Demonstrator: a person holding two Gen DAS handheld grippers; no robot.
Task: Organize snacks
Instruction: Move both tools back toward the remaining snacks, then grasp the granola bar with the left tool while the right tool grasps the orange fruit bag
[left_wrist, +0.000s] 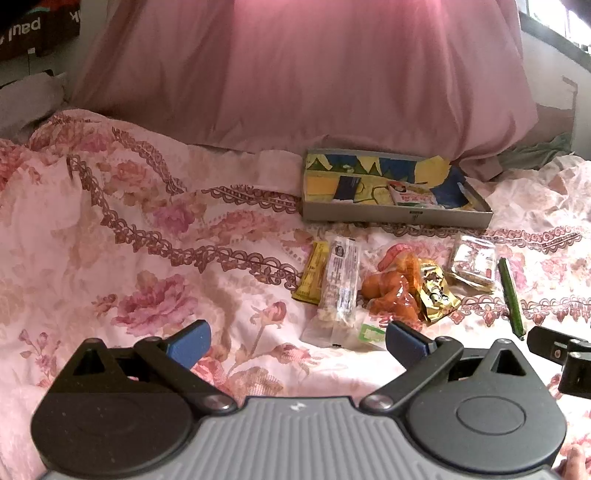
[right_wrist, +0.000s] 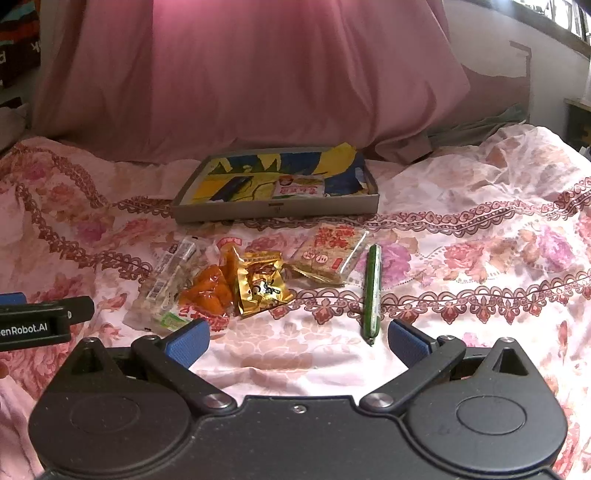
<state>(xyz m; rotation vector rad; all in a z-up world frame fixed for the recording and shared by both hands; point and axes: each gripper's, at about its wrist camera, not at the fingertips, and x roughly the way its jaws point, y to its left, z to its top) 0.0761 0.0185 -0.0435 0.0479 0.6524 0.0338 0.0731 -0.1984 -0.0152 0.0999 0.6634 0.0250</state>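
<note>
Several snack packs lie on a floral bedspread: a yellow bar (left_wrist: 312, 271), a clear long pack (left_wrist: 340, 284), an orange pack (left_wrist: 395, 288) (right_wrist: 208, 290), a gold pouch (left_wrist: 437, 291) (right_wrist: 260, 286), a clear cracker pack (left_wrist: 474, 264) (right_wrist: 330, 254) and a green stick (left_wrist: 511, 297) (right_wrist: 372, 290). Behind them a shallow grey box (left_wrist: 399, 216) (right_wrist: 273, 210) holds one red-and-white snack pack (left_wrist: 410, 192) (right_wrist: 299, 188). My left gripper (left_wrist: 297, 341) is open in front of the clear pack. My right gripper (right_wrist: 297, 343) is open near the green stick's tip. Both hold nothing.
A big pink pillow (left_wrist: 295, 74) (right_wrist: 240, 74) rises right behind the box. The rumpled floral bedspread (left_wrist: 129, 240) (right_wrist: 480, 258) stretches left and right of the snacks. The other gripper shows at the right edge (left_wrist: 557, 354) and at the left edge (right_wrist: 40, 321).
</note>
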